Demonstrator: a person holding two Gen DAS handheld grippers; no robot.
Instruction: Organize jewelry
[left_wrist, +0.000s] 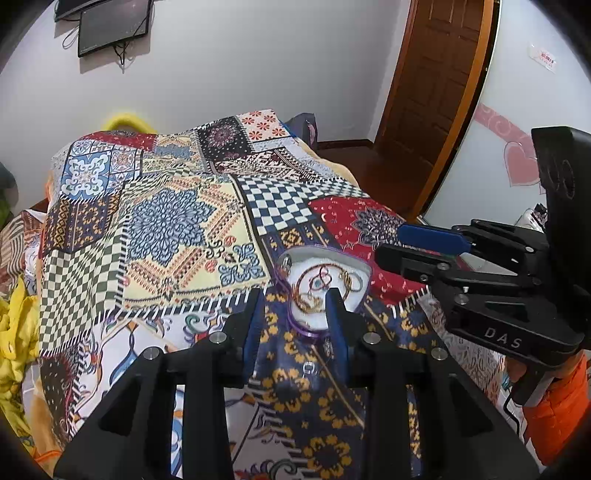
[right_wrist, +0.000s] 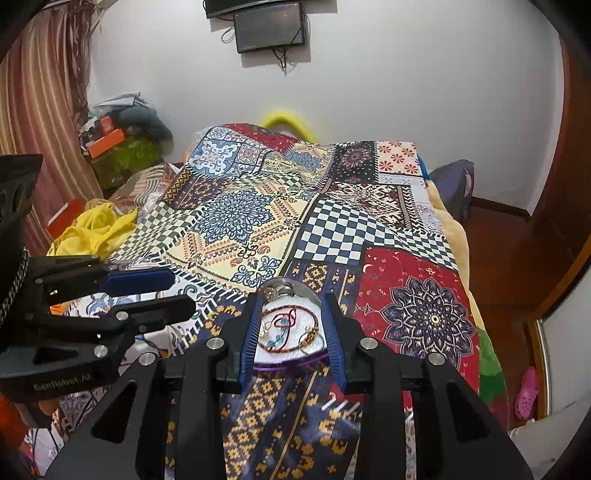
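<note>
Left wrist view: my left gripper (left_wrist: 295, 314) hangs over the patchwork bedspread (left_wrist: 177, 229) with its jaws apart, clasping nothing. Beyond its blue pads sits the purple-rimmed jewelry dish (left_wrist: 325, 291), a tangle of bracelets and chains (left_wrist: 317, 291) lying on its white lining. My right gripper (left_wrist: 402, 243) comes in from the right, its jaws also parted and empty; its body reads "DAS". From the right wrist view, the left gripper's body reads "GenRobot.AI". An orange sleeve (left_wrist: 554, 406) shows at the lower right.
</note>
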